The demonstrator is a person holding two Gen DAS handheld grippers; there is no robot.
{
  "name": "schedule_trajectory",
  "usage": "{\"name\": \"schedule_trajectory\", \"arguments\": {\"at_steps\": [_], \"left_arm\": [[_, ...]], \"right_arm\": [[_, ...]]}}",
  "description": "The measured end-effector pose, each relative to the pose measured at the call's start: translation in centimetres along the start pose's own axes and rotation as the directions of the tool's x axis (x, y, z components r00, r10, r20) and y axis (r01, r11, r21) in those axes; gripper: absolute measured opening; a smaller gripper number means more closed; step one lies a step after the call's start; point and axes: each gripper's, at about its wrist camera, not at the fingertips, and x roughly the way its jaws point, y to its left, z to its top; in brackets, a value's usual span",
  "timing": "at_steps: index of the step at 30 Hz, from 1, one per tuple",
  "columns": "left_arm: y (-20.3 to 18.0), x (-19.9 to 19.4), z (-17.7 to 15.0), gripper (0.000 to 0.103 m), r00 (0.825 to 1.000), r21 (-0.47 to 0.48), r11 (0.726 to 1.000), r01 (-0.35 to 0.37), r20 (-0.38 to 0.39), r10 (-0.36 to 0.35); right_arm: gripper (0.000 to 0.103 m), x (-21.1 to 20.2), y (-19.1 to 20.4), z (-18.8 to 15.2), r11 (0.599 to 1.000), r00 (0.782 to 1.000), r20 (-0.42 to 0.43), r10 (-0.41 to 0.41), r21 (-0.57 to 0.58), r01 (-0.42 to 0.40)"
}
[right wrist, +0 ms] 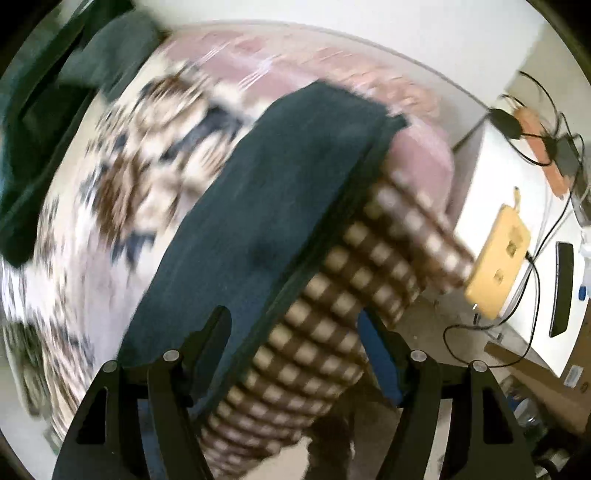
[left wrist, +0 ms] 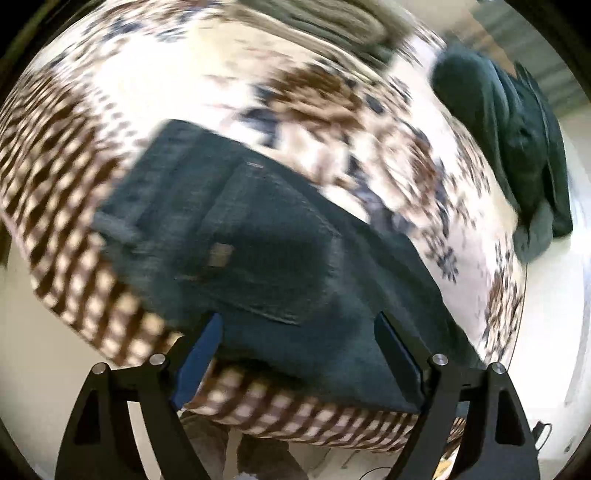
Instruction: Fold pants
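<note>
Jeans lie flat along the bed's near edge. Both claws, left and right, hang spread and empty; pinch both layers squarely at six o'clock.

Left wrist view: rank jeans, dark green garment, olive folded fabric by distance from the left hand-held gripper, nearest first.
1. Jeans: directly under the open left hand-held gripper, at the bed's near edge.
2. Dark green garment: far right, on the patterned blanket.
3. Olive folded fabric: top of view, across the bed. Items 2 and 3 are close to call under fisheye blur.
</note>
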Motion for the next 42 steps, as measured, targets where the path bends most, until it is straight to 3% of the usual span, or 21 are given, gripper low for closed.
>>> {"name": "schedule_trajectory", "arguments": {"at_steps": [5, 7, 11, 15, 17, 19, 21, 23, 25, 27, 29, 31, 34, 38, 41, 42], "left_arm": [[-6.3, 4.4, -1.2, 0.084, 0.999, 0.095, 0.995, -0.016, -0.049, 0.021], [-8.3, 6.5, -2.1, 0.084, 0.996, 0.120, 0.992, -0.030, -0.083, 0.040], [-10.7, 8.6, -3.6, 0.084, 0.991, 0.150, 0.986, -0.079, -0.099, 0.094], [-11.5, 9.5, -4.4, 0.084, 0.982, 0.148, 0.980, -0.134, -0.111, 0.151], [-11.1, 9.0, -4.5, 0.084, 0.981, 0.132, 0.979, -0.153, -0.096, 0.166], [-9.9, 8.7, -4.8, 0.084, 0.980, 0.099, 0.981, -0.166, -0.095, 0.176], [-8.5, 8.7, -5.1, 0.084, 0.977, 0.055, 0.983, -0.173, -0.114, 0.178], [-6.6, 8.1, -4.9, 0.084, 0.975, 0.009, 0.984, -0.177, -0.137, 0.176], [-4.6, 6.7, -4.4, 0.084, 0.975, -0.021, 0.981, -0.194, -0.118, 0.190], [-2.9, 5.3, -3.5, 0.084, 0.976, -0.034, 0.979, -0.203, -0.088, 0.200], [-1.3, 4.2, -2.4, 0.084, 0.972, -0.042, 0.973, -0.227, -0.064, 0.224], [0.4, 3.3, -1.2, 0.084, 0.972, -0.062, 0.971, -0.233, -0.039, 0.231], [2.7, 3.1, 0.3, 0.084, 0.971, -0.098, 0.966, -0.240, -0.030, 0.238], [5.6, 2.7, 1.5, 0.084, 0.972, -0.144, 0.961, -0.236, -0.024, 0.235], [7.7, 2.3, 2.0, 0.084, 0.973, -0.171, 0.958, -0.231, -0.034, 0.229], [8.2, 2.3, 2.1, 0.084, 0.974, -0.179, 0.957, -0.227, -0.040, 0.223]], "right_arm": [[0.066, 1.3, -3.9, 6.1, 0.990, 0.998, 0.052, 0.040, 0.131, -0.046], [0.053, 2.7, -4.7, 8.4, 0.985, 0.997, 0.055, 0.062, 0.158, -0.070], [0.008, 5.6, -4.9, 10.9, 0.987, 0.998, 0.019, 0.065, 0.149, -0.067], [0.001, 4.5, -3.5, 10.9, 0.998, 0.996, 0.063, -0.061, 0.020, 0.060], [0.002, 4.5, -3.5, 10.6, 0.984, 0.983, 0.060, -0.171, -0.038, 0.174], [0.002, 6.3, -3.5, 9.6, 0.961, 0.967, -0.018, -0.252, -0.118, 0.249], [0.005, 7.0, -3.5, 8.4, 0.968, 0.966, -0.104, -0.235, -0.118, 0.223], [0.007, 5.8, -2.4, 6.8, 0.980, 0.977, -0.116, -0.178, -0.110, 0.165], [0.017, 3.8, 1.1, 4.4, 0.974, 0.982, -0.106, -0.154, -0.186, 0.133], [0.051, 2.3, 5.7, 1.8, 0.956, 0.990, -0.111, -0.090, -0.288, 0.054], [0.063, 2.0, 11.6, -1.3, 0.915, 0.980, -0.198, 0.002, -0.396, -0.082], [0.063, 3.2, 19.3, -5.1, 0.838, 0.929, -0.358, 0.091, -0.477, -0.265], [0.063, 5.9, 30.0, -10.7, 0.712, 0.868, -0.487, 0.102, -0.573, -0.405], [0.063, 11.1, 41.6, -17.0, 0.544, 0.843, -0.537, -0.026, -0.715, -0.439], [0.059, 15.9, 46.9, -22.2, 0.442, 0.808, -0.545, -0.223, -0.796, -0.414], [0.026, 16.9, 47.5, -23.3, 0.413, 0.808, -0.515, -0.286, -0.827, -0.381]]}}
